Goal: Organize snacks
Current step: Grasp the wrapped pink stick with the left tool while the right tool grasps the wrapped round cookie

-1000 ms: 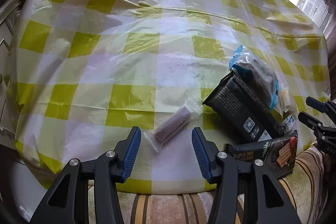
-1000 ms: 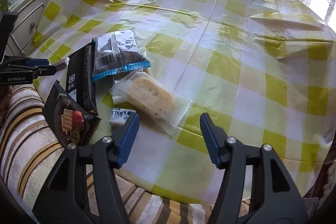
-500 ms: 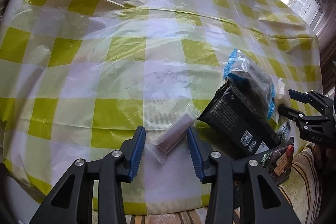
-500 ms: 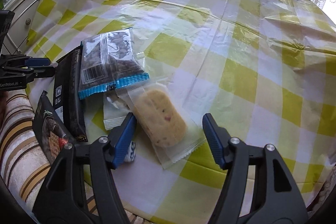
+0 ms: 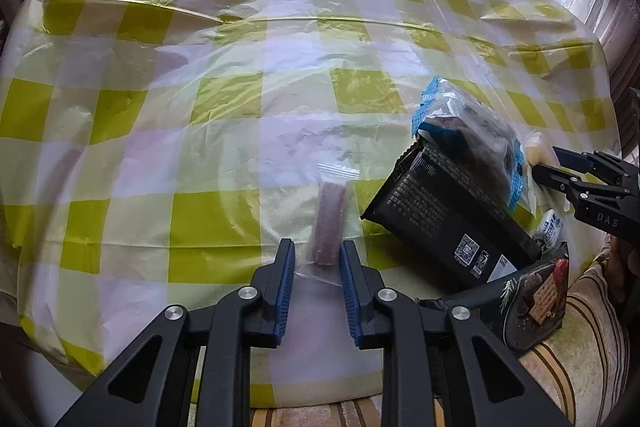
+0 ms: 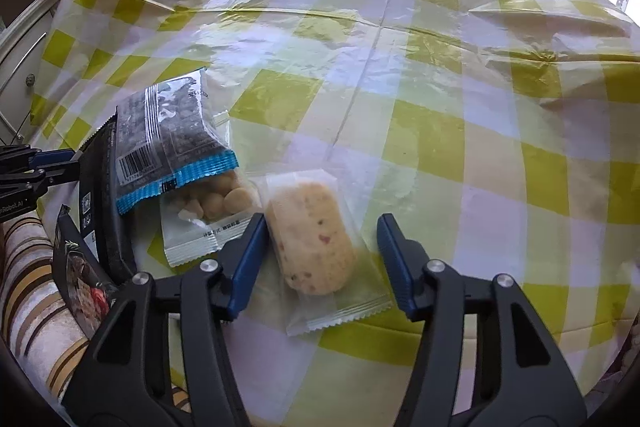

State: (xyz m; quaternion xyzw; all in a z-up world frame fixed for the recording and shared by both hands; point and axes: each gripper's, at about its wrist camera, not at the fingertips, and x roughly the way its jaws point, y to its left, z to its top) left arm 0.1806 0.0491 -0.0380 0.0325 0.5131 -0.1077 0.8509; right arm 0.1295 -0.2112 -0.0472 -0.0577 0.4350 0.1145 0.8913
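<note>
My left gripper [image 5: 317,251] has its jaws narrowed around the near end of a clear-wrapped brown snack bar [image 5: 330,221] lying on the table; the pads sit close on either side of the wrapper. My right gripper [image 6: 322,227] is open, its jaws straddling a pale bread roll in a clear wrapper [image 6: 310,237]. A pile of snacks lies between them: a black packet [image 5: 448,223], a blue-edged bag of dark snacks [image 6: 168,139], a white packet of round nuts [image 6: 204,223] and a dark cracker packet [image 5: 532,303].
The round table has a yellow-and-white checked plastic cloth [image 6: 400,67]. A striped cushion [image 6: 32,287] sits below the near table edge. A white cabinet [image 6: 20,63] stands at the left. Curtains and a window are behind the table.
My left gripper moved forward and narrowed its jaws around the brown bar. My right gripper moved forward and down until its open jaws straddle the bread roll.
</note>
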